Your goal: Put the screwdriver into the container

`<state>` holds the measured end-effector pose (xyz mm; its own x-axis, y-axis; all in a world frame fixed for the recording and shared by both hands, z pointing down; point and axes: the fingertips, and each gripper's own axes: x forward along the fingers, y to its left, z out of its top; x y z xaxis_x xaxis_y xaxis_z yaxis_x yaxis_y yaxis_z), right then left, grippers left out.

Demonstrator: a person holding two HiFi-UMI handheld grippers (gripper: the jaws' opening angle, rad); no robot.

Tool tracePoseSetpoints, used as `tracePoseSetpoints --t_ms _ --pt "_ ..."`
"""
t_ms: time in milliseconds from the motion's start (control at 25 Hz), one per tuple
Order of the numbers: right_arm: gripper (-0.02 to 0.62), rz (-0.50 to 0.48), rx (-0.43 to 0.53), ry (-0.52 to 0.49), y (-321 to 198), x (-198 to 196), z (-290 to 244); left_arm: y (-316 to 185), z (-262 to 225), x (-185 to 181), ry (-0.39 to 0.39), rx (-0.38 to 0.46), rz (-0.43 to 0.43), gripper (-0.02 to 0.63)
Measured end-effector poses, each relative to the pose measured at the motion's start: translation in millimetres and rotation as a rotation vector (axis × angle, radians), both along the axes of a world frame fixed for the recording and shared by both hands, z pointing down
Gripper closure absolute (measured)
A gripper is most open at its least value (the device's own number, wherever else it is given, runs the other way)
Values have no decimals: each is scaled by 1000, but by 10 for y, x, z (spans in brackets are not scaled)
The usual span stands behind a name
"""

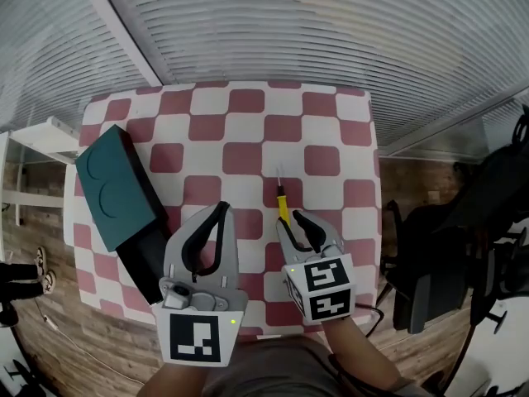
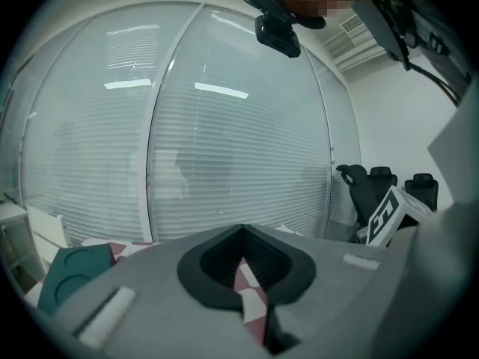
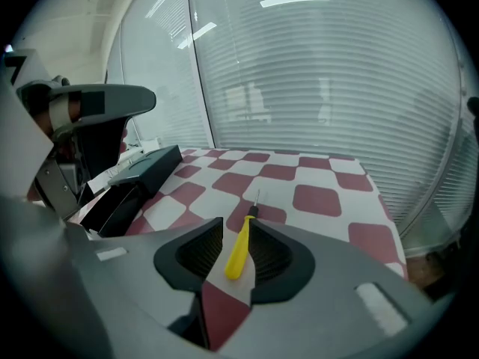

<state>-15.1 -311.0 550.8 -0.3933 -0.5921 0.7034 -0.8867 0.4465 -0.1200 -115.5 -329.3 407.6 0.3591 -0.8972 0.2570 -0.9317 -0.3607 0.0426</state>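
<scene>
Screwdriver, yellow handle, lay flat on red-and-white checkered tabletop, tip pointing away from operator. R gripper was released: jaws stood apart w/ handle end between them, gap showing beside handle, no grasp. L gripper was clenched on nothing, tips together, just beside R gripper over table's near part. Black container sat at table's left edge, teal lid against its far end, apart from screwdriver.
</scene>
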Motion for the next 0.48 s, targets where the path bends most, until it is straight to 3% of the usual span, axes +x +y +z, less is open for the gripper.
tracePoseSetpoints --t_ms 480 --pt "437 35 -106 50 123 14 385 -78 255 -85 17 -49 18 604"
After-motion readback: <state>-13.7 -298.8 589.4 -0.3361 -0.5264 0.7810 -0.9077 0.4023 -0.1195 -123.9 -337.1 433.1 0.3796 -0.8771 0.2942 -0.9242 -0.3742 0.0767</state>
